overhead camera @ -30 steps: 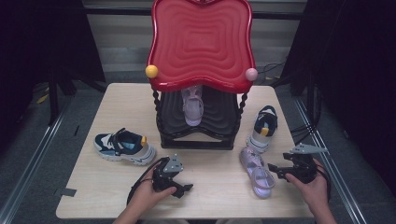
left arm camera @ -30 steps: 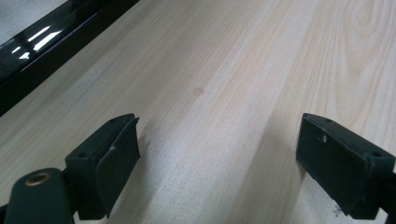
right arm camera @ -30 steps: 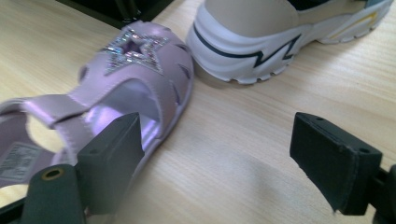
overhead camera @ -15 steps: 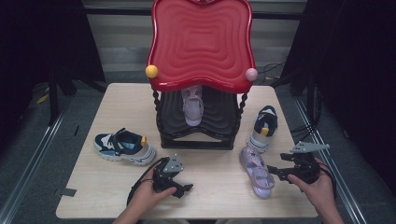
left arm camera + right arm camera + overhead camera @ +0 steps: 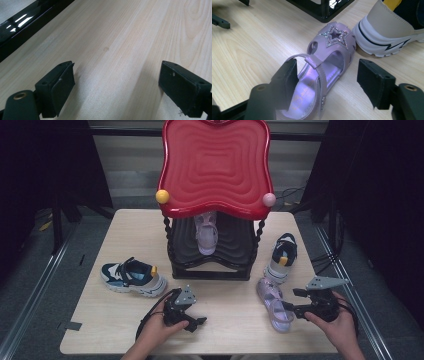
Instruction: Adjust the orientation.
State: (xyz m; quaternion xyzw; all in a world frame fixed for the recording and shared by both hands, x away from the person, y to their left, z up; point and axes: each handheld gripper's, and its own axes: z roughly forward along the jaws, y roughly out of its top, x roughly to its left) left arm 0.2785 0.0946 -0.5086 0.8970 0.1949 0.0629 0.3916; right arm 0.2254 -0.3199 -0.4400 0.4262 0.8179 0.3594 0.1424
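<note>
Presently, item: lilac sandal (image 5: 274,303), flat on the counter (image 5: 230,320) at lower right of the high view, heel toward your right tongs (image 5: 296,301), closing astride its strap for pickup but not yet pressing; left tongs (image 5: 196,314) released, idle.

My high view looks forward and down over the whole table (image 5: 120,227). My left gripper view sits low, close above bare tabletop. My right gripper view looks closely along the purple sandal (image 5: 322,75), which the high view shares (image 5: 274,305).
</note>
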